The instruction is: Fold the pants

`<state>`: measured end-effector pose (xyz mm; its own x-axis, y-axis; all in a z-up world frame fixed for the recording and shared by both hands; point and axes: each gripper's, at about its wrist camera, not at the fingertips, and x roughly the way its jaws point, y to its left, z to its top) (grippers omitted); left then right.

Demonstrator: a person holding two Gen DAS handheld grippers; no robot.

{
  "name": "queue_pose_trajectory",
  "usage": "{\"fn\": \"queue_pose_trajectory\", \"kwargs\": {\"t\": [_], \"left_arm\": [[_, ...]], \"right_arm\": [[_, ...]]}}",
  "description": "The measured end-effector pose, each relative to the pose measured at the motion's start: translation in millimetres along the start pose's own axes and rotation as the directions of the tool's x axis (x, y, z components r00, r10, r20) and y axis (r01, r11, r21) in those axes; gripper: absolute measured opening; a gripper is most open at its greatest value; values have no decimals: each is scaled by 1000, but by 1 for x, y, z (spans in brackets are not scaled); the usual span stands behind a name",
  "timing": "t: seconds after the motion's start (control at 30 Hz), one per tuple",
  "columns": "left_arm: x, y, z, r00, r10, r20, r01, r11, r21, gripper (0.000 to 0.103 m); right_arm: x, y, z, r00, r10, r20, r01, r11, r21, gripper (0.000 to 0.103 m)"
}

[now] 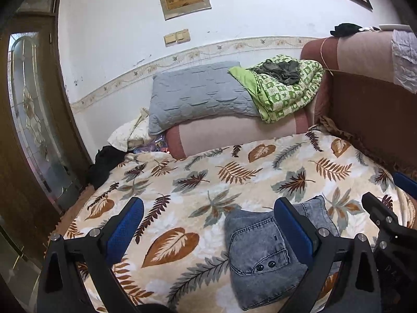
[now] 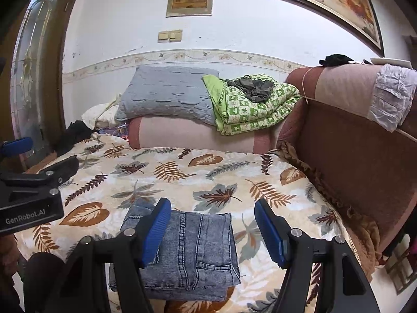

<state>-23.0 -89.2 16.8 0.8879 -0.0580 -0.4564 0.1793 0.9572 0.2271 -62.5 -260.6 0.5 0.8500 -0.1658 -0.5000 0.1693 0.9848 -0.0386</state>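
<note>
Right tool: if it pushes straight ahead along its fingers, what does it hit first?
Probably the folded jeans, which lie just ahead under the open right tool. Past them only the leaf-print blanket lies before the sofa arm; depth is hard to judge.

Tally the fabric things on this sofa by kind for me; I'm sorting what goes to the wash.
Folded jeans: 1
Grey pillow: 1
Green patterned quilt: 1
Leaf-print blanket: 1
Dark garments: 3, on the quilt, on the sofa back, by the door
Total: 7
</note>
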Motion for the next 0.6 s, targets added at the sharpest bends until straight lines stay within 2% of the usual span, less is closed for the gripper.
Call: {"fn": "queue_pose_trajectory", "kwargs": {"t": [0.3,0.6], "left_arm": [[-3,2,1,1000,-23,-3,23,1000,-17,100],[-4,4,1,1000,-16,0,16,998,-57,100]], "right_arm": [[-1,-3,0,1000,3,-5,-3,1000,10,70],[-3,-1,1,1000,17,-2,-17,1000,13,70]]}}
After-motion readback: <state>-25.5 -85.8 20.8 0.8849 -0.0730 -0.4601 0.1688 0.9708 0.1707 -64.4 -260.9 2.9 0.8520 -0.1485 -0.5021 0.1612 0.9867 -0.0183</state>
